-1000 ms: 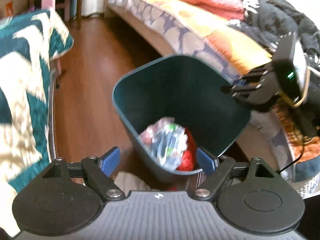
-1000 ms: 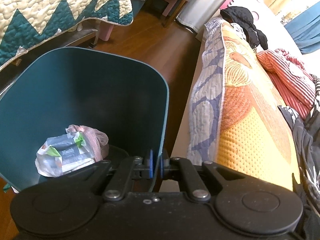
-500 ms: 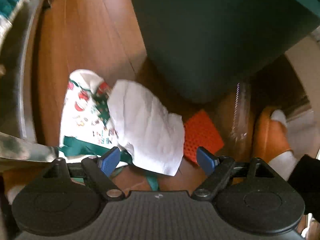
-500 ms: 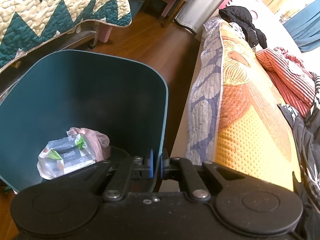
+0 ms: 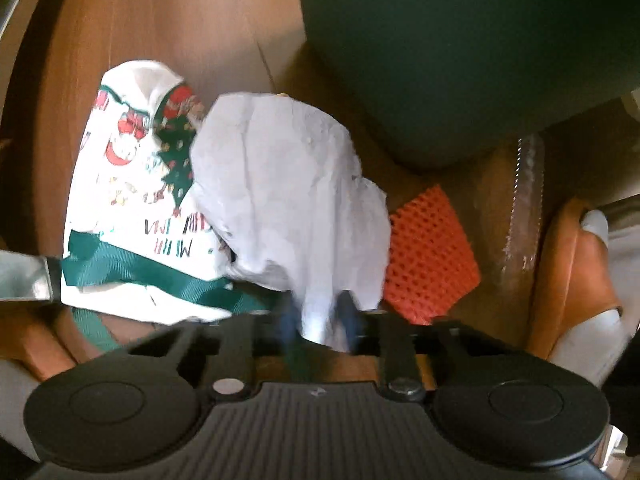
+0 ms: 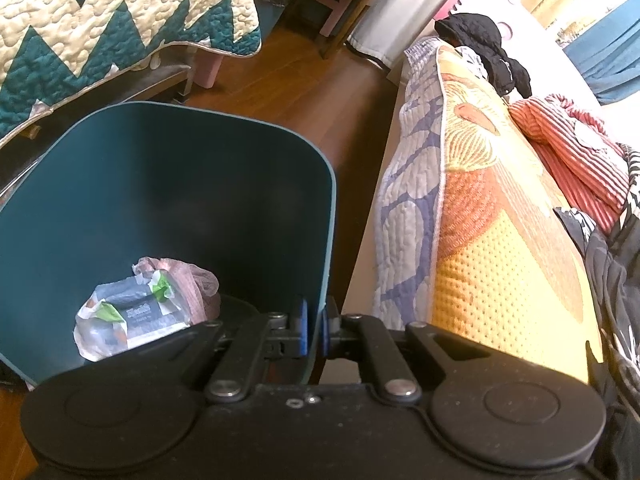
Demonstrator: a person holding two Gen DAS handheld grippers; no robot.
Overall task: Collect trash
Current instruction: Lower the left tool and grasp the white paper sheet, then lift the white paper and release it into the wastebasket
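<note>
In the left wrist view my left gripper [image 5: 318,322] is shut on the near edge of a crumpled white tissue [image 5: 288,192] on the wood floor. The tissue lies over a white Christmas-print bag [image 5: 128,200] with a green ribbon. An orange mesh piece [image 5: 430,252] and a clear wrapper [image 5: 524,204] lie to its right. The dark green bin [image 5: 460,52] fills the upper right. In the right wrist view my right gripper [image 6: 314,330] is shut on the bin's rim [image 6: 326,240]. Inside the bin lie a grey-white wrapper [image 6: 128,316] and a pink bag [image 6: 192,280].
A person's orange slipper and white sock [image 5: 576,264] stand right of the clear wrapper. A bed with an orange and blue quilt [image 6: 480,208] runs along the right of the bin. A teal zigzag quilt [image 6: 100,28] hangs at the upper left.
My left gripper swung from above the bin down to the floor trash, then closed its fingers on the white tissue. My right gripper kept its hold on the bin rim.
</note>
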